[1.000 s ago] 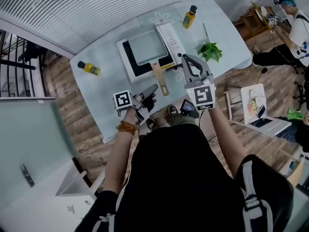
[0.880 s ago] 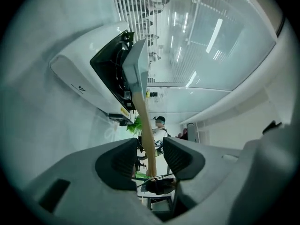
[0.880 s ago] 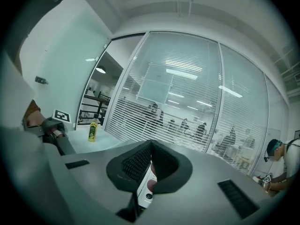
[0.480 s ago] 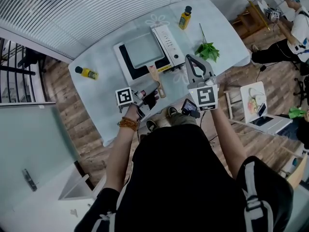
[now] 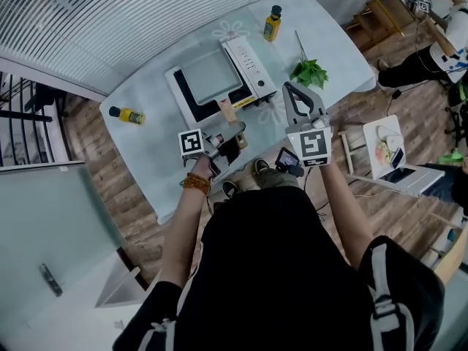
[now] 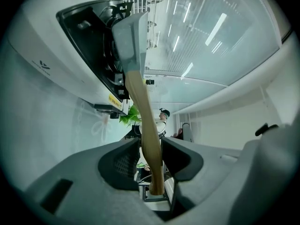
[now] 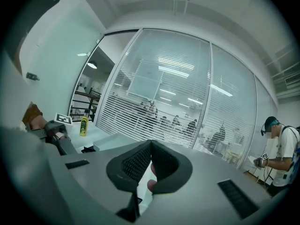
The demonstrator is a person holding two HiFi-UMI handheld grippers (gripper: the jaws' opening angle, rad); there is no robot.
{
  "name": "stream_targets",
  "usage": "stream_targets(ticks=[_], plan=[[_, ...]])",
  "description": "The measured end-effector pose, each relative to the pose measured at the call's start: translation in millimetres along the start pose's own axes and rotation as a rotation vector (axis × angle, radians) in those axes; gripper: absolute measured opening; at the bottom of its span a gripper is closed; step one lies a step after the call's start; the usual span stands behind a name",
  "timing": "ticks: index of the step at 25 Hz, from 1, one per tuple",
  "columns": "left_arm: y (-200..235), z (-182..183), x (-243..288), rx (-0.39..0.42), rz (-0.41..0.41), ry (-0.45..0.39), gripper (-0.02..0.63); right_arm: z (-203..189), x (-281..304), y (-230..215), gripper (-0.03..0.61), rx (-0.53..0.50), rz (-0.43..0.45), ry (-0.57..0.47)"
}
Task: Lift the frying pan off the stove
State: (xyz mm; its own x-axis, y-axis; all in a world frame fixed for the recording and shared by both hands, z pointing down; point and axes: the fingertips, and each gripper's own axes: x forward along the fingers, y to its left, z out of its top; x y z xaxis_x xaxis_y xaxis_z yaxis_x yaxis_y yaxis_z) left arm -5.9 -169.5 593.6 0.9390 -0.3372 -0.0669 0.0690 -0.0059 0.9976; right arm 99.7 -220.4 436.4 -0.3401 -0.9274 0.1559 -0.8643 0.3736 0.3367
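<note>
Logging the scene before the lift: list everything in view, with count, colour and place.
table: 1, pale blue, centre of the head view
stove: 1, white with a black top, mid-table
frying pan: 1, square, grey with a wooden handle, on the stove
bottles: 2, yellow with black caps, one at the far edge, one at the left end
leaves: 1 bunch, green, right of the stove
another person: 1, white top, beyond the table
left gripper: 1, grey, jaws closing round the pan's handle
right gripper: 1, grey, shut, empty
</note>
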Motion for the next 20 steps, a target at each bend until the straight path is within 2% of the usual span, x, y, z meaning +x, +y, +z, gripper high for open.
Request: stream_targets(ticks=[3,5,15,20], plan=[[0,1,6,-0.003,-0.013,0.011,0.147,-4,-3,-2,-0.009,0.004,-0.009,0.007],[0,1,9,-0.007,-0.022,0.017,0.116,-6,-5,-4,-0.009,0.010,-0.018,0.011],[-7,-7,29,-0.027,-0.069,0.102,0.107,-8,-7,-12,-0.009,0.019,-0.045,0.014],[-6,-7,35,-0.041,-0.073,0.109,0.095,-9,-9,-14,-0.009,0.017,-0.053,0.019]])
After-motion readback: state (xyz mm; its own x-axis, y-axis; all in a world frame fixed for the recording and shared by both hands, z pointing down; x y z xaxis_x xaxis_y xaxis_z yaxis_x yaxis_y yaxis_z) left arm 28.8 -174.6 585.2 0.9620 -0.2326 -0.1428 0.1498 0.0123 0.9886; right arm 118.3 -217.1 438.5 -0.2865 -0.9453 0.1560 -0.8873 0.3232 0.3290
